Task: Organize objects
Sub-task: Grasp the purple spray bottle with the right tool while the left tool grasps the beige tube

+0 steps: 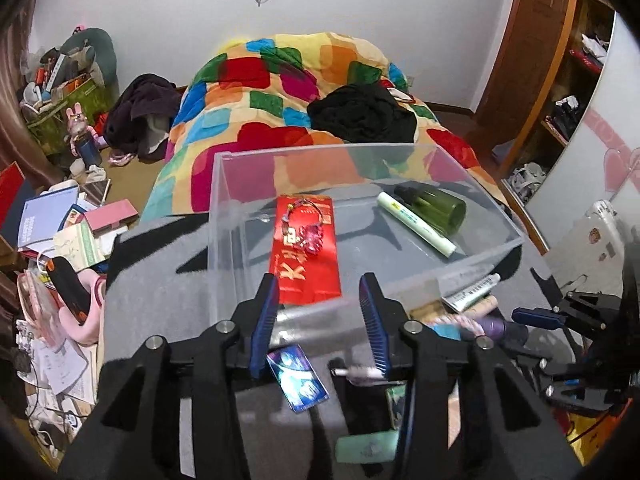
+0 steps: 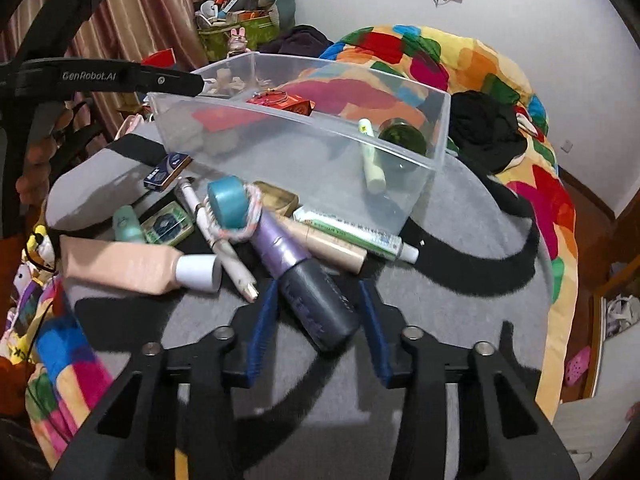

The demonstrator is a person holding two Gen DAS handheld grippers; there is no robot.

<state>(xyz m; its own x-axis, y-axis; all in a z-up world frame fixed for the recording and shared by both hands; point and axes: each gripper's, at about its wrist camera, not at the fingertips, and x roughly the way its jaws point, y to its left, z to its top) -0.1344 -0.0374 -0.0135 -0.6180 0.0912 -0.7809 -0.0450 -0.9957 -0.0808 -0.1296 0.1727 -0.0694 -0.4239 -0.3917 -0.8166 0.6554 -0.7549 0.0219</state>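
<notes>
A clear plastic bin point(image 1: 224, 216) point(image 2: 436, 132) stands on a grey and black cushion. It holds a red envelope point(image 1: 306, 256), a pink charm point(image 1: 310, 236), a green bottle point(image 1: 436, 206) point(image 2: 402, 136) and a pale green tube point(image 1: 416, 224) point(image 2: 372, 160). My left gripper point(image 1: 320, 292) is open and empty at the bin's near wall. My right gripper point(image 2: 318, 296) is open around the dark cap of a purple bottle point(image 2: 304, 276) lying in a pile of toiletries; the pads do not visibly press it.
The pile holds a peach tube point(image 2: 120, 266), a teal-capped item point(image 2: 228, 202), a white toothpaste tube point(image 2: 352, 234), a small blue box point(image 2: 166, 172) and a white pen point(image 2: 216, 236). A bed with a colourful quilt point(image 1: 280, 100) lies behind. Clutter point(image 1: 60, 220) covers the left.
</notes>
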